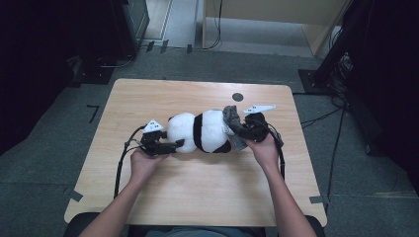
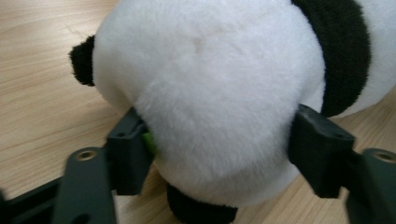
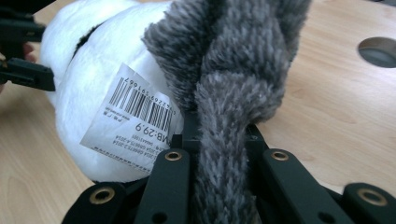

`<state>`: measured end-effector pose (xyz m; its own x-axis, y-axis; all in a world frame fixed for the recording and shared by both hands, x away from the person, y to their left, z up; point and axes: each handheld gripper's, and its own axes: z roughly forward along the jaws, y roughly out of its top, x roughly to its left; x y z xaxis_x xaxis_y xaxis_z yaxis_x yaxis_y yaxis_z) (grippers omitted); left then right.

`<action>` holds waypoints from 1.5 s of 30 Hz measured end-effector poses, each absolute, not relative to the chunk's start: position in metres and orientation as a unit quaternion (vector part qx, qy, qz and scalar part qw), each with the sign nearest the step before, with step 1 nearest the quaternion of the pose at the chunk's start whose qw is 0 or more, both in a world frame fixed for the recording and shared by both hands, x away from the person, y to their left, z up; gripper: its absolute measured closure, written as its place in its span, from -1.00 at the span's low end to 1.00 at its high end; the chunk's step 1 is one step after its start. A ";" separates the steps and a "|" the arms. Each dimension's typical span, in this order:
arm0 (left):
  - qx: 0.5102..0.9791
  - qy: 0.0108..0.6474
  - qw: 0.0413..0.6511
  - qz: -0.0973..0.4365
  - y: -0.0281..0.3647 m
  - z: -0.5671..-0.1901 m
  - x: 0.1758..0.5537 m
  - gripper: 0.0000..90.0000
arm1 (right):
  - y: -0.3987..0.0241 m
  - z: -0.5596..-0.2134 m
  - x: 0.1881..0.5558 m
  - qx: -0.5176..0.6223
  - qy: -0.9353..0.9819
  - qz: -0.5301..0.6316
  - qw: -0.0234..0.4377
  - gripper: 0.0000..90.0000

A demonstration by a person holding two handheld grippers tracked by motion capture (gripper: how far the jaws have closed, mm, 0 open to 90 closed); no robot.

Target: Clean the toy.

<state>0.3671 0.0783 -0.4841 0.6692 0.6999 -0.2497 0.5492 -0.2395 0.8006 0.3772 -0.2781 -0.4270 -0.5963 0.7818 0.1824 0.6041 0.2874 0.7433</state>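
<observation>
Right tool [image 3: 219,140] clamps grey cloth [image 3: 233,70] | left tool [image 2: 224,154] straddles panda [image 2: 210,84] | table hole [image 3: 379,51] near

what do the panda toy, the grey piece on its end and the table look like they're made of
Panda toy: soft plush, short matte white and black pile that bulges between the left gripper's jaws.
Grey piece: longer, shaggier grey pile, probably faux fur, bunched in the right gripper.
Table: pale wood grain, smooth; likely laminate or veneer.
</observation>
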 end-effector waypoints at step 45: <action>0.780 0.397 0.475 0.086 0.087 -0.476 0.356 0.08 | -0.094 -0.388 0.440 0.311 0.867 0.387 0.050 0.77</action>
<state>0.3558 0.0873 -0.4763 0.6697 0.7016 -0.2435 0.5383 -0.2327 0.8100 0.4397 -0.0944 -0.3878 -0.8020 0.5772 0.1537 0.4997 0.5072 0.7022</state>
